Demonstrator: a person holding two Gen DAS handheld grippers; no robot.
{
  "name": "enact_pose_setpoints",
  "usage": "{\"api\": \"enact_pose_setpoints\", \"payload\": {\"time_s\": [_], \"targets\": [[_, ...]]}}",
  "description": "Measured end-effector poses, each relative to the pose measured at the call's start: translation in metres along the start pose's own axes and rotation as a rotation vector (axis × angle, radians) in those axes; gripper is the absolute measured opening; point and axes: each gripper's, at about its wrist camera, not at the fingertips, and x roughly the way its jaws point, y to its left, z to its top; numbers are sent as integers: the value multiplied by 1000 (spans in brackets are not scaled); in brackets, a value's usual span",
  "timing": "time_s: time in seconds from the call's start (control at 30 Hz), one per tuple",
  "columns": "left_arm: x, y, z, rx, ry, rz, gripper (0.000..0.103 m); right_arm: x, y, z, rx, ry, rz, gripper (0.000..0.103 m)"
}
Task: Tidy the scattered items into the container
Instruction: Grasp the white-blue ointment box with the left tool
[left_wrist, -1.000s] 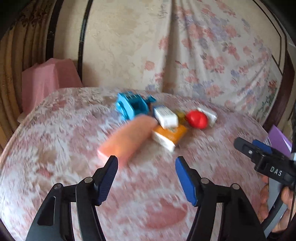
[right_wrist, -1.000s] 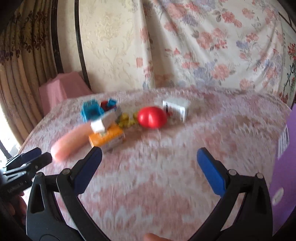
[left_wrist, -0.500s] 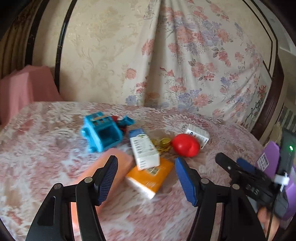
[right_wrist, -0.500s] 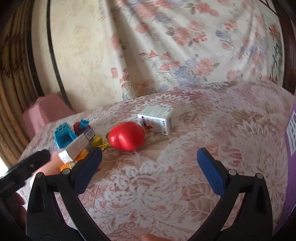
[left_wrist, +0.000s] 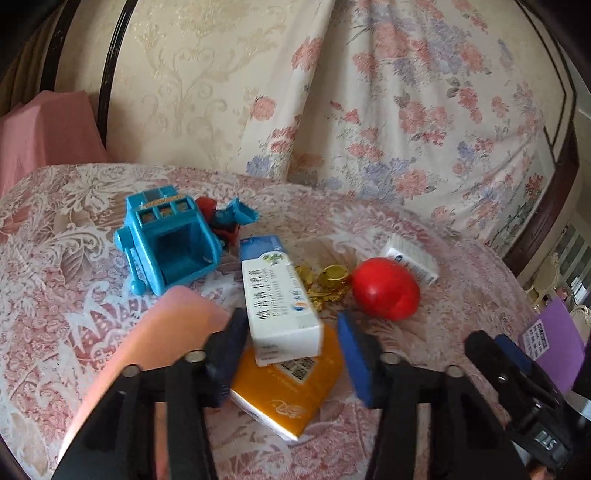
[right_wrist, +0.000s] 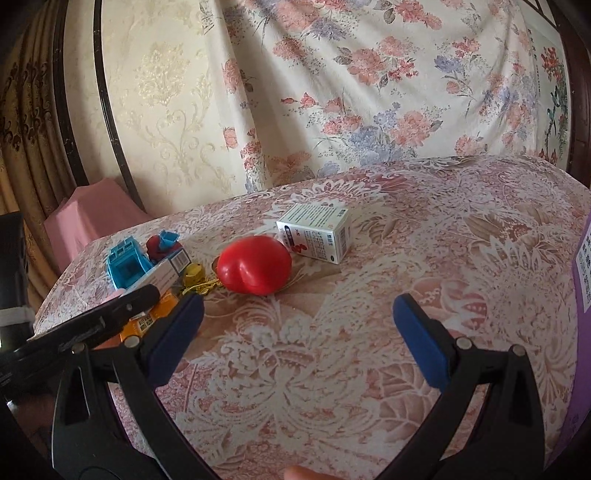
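My left gripper (left_wrist: 291, 347) is open and low over the pile, its fingers either side of a long white and blue box (left_wrist: 275, 295) that lies on an orange packet (left_wrist: 291, 387). A pink tube (left_wrist: 147, 350) lies under its left finger. Further on are a blue toy (left_wrist: 168, 243), gold trinkets (left_wrist: 327, 282), a red heart-shaped toy (left_wrist: 386, 288) and a small white box (left_wrist: 412, 256). My right gripper (right_wrist: 297, 319) is open and empty, short of the red toy (right_wrist: 255, 264) and the small white box (right_wrist: 316, 232). The purple container (right_wrist: 583, 295) stands at the right edge.
A floral lace cloth (right_wrist: 332, 369) covers the table. A floral drape (right_wrist: 369, 92) hangs behind it, and a pink-covered object (right_wrist: 92, 221) stands at the back left. The left gripper (right_wrist: 92, 321) shows at the left in the right wrist view.
My left gripper has moved forward and down, so its fingers now stand either side of the white and blue box. My right gripper has come closer to the red toy and small white box.
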Motion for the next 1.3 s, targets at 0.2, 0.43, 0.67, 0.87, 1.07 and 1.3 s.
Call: {"api": "enact_pose_setpoints", "payload": {"time_s": [0.2,0.43,0.67,0.87,1.07,1.3], "targets": [[-9,14,-2,4,5,13,38,3,-2,0,7,15,3,102],[-40,33,-15,11,1,21,34,3,0,0,1,19,1,102],[-51,35,-24,66,-18,94,34,9,18,-7,-40,101,3,102],[-50,34,-24,112,2,103,34,15,51,-10,-67,205,43,102],[-46,25,-27,212,40,125,34,19,56,-13,-82,239,21,102],[-52,20,-39,243,96,54,34,17,45,-13,-54,247,14,102]]}}
